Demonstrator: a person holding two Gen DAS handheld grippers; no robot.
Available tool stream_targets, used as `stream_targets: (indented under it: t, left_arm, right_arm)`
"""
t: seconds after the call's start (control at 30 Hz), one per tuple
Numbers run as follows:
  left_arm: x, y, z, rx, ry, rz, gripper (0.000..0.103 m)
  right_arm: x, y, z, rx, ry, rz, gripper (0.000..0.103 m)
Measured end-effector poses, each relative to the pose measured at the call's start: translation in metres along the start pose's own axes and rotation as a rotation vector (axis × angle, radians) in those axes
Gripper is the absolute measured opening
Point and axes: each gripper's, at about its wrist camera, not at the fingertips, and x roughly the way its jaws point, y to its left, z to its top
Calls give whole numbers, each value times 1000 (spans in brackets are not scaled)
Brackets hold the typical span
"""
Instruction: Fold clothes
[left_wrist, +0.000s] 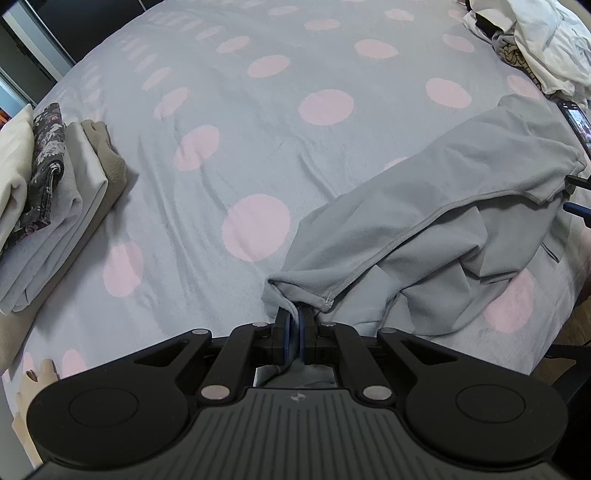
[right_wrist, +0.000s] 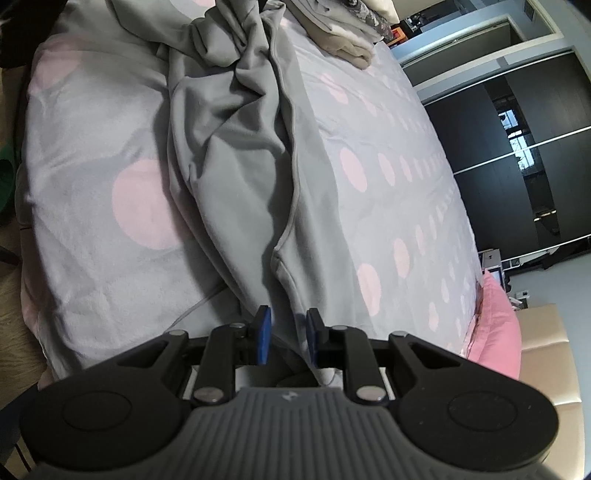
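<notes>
1. Your left gripper (left_wrist: 294, 328) is clamped on a corner of the grey garment (left_wrist: 424, 229).
2. Your right gripper (right_wrist: 288, 334) stands apart around its hem.
3. The garment lies rumpled on the polka-dot blanket (left_wrist: 229, 122).

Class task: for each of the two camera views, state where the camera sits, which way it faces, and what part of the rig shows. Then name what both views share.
Left wrist view: sits behind the left tongs, faces across the polka-dot bed cover toward folded clothes; its tongs are shut on the grey garment.
Right wrist view: sits behind the right tongs, open, faces along the grey garment toward the wardrobe doors.
Shared: garment, bed cover, folded clothes.
</notes>
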Motion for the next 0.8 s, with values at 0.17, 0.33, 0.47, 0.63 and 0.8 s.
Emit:
stream_targets:
  t: [0.17,0.33,0.47,0.63,0.8]
  left_arm:
    - [1,1,0,1,2,-2,2]
    - [1,-1,0,6,4,-2,2]
    - [1,-1,0,7,5,-3,2]
    - [1,-1,0,8,6,-3,2]
    - [1,-2,1,10,6,-3,2]
  right_arm:
    - [3,0,1,6,10,2,21]
    - [4,-2,0,12,20,-17,22]
    - [1,-3,1,18,13,-20,22]
    - [3,-3,1,26,9,-14,21]
    - [1,-3,7,5,-19,-23,21]
